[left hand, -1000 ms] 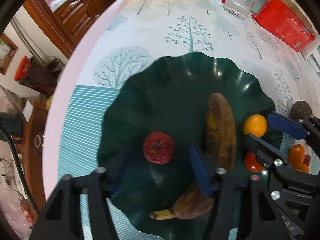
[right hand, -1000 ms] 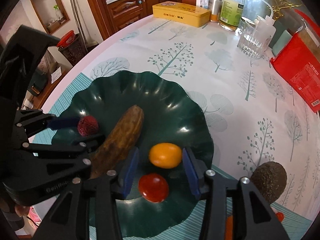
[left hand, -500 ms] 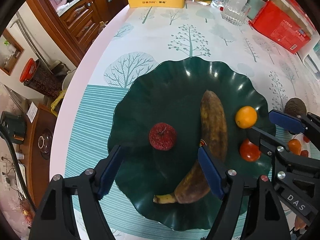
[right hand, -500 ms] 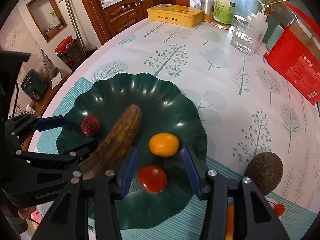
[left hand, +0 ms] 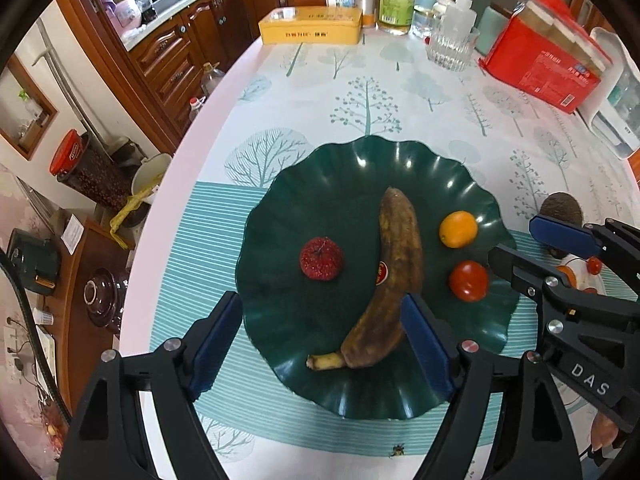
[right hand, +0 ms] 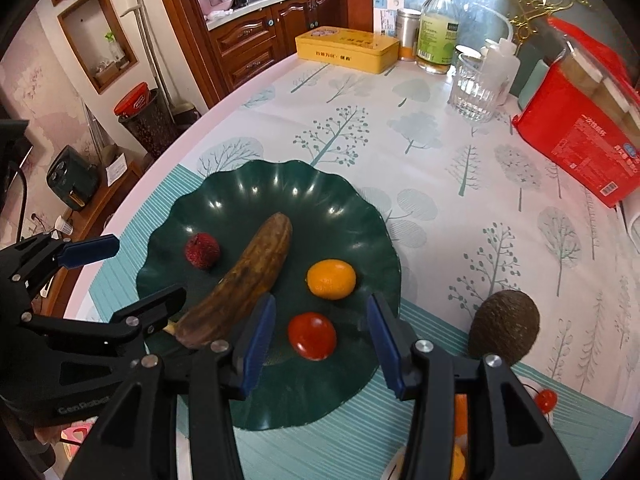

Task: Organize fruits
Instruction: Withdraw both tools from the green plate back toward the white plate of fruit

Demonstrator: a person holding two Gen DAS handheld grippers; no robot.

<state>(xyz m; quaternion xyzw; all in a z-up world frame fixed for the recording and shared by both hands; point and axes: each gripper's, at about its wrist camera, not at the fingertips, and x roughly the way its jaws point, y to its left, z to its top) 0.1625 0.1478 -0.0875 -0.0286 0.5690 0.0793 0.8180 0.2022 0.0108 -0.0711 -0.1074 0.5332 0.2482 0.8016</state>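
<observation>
A dark green wavy plate [left hand: 328, 184] [right hand: 256, 192] holds a red bumpy fruit [left hand: 321, 259] [right hand: 202, 251], a brown overripe banana [left hand: 394, 264] [right hand: 248, 280], a small orange [left hand: 458, 229] [right hand: 331, 279] and a red tomato [left hand: 468, 281] [right hand: 312, 336]. My left gripper [left hand: 320, 340] is open and empty above the plate's near edge. My right gripper [right hand: 320, 340] is open and empty, its jaws either side of the tomato from above. A dark avocado [right hand: 505, 322] [left hand: 560, 210] lies on the cloth right of the plate. Small orange and red fruits [right hand: 546, 400] lie near it.
At the table's far end stand a yellow tin [left hand: 310, 26] [right hand: 347, 49], an oil bottle [right hand: 436, 30], a glass [right hand: 472, 92], a squeeze bottle [left hand: 456, 16] and a red box [right hand: 576, 136]. The table's left edge [left hand: 192, 148] drops to the floor and cabinets.
Both grippers have pulled back and up from the plate, so the fruits look smaller and farther. The red fruit, orange and tomato stay put in the plate. Both grippers stay open.
</observation>
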